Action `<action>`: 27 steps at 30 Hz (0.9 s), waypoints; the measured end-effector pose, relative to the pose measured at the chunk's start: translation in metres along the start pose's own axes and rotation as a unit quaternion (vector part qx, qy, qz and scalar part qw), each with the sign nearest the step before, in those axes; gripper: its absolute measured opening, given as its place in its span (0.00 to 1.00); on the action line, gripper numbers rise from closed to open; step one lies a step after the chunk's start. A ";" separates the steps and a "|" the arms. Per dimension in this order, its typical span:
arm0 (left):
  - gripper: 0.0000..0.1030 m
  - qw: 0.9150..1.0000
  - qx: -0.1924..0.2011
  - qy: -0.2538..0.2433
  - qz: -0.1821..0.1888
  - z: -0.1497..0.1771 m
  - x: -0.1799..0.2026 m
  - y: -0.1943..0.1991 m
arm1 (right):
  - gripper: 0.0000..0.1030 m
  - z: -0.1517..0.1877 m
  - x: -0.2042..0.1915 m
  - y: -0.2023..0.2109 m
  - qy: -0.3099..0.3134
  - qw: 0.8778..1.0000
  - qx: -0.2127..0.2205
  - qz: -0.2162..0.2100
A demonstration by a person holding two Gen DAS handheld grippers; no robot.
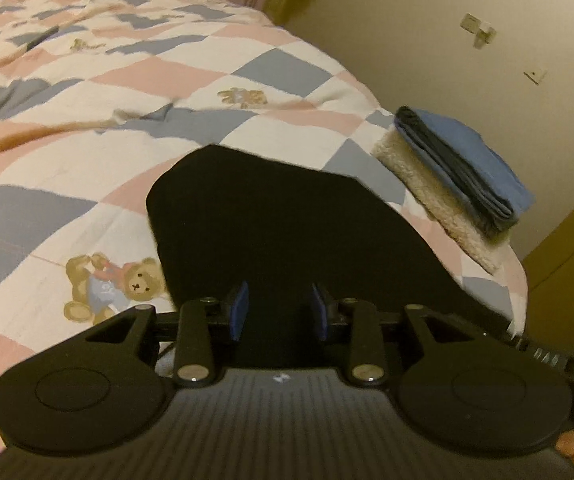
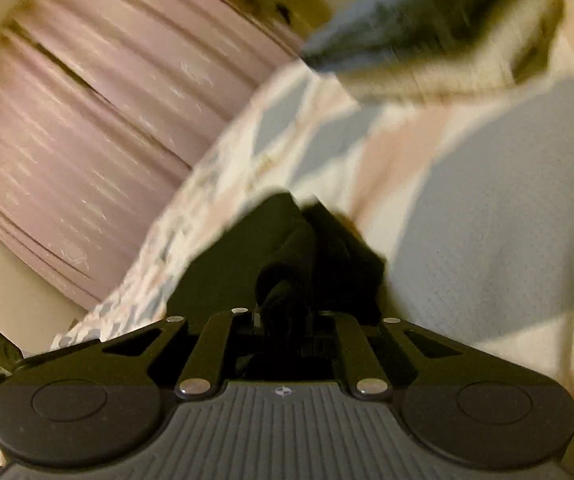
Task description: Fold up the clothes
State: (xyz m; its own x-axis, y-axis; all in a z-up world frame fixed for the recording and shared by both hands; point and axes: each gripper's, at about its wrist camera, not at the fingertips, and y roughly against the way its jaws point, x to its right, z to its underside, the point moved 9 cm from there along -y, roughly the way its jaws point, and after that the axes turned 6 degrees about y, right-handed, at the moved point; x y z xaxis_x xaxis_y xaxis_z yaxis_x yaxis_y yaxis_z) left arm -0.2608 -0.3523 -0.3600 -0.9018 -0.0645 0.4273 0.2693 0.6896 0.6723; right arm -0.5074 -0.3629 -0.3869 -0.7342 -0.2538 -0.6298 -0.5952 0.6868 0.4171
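Observation:
A black garment (image 1: 279,224) lies folded flat on the checked quilt (image 1: 87,152), running under my left gripper (image 1: 280,310). The left gripper's blue pads (image 1: 239,312) stand apart above the cloth with nothing between them. In the right wrist view, my right gripper (image 2: 287,308) is shut on a bunched fold of the black garment (image 2: 295,256), which rises in a crumpled peak in front of the fingers. That view is tilted and blurred.
A stack of folded clothes (image 1: 455,176), blue and grey over a cream fleece, sits at the bed's right edge by the wall; it shows blurred as the stack (image 2: 415,20) in the right wrist view. Mauve curtains (image 2: 87,140) hang behind the bed. The quilt (image 2: 487,208) spreads wide.

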 end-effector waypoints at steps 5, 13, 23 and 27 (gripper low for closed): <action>0.29 1.000 -0.003 -0.021 0.004 0.006 0.004 0.000 | 0.09 0.001 0.018 0.001 -0.004 0.999 -0.003 0.038; 0.29 0.998 -0.011 -0.062 -0.005 0.026 0.013 0.000 | 0.10 0.015 0.040 0.010 -0.059 0.997 -0.009 0.056; 0.24 0.989 0.035 -0.134 -0.059 0.002 0.004 0.021 | 0.53 -0.026 0.001 0.053 0.126 0.970 0.071 0.198; 0.12 0.993 0.033 -0.103 -0.045 -0.004 -0.005 0.018 | 0.29 -0.003 -0.012 0.016 0.172 0.974 -0.004 0.148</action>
State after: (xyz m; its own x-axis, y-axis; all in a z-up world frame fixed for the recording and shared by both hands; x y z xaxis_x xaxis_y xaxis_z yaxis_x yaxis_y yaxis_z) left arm -0.2497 -0.3420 -0.3476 -0.9730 0.0173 0.2301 0.1688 0.7334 0.6585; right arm -0.5090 -0.3512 -0.3707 -0.9392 -0.2599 -0.2246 -0.3424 0.7599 0.5525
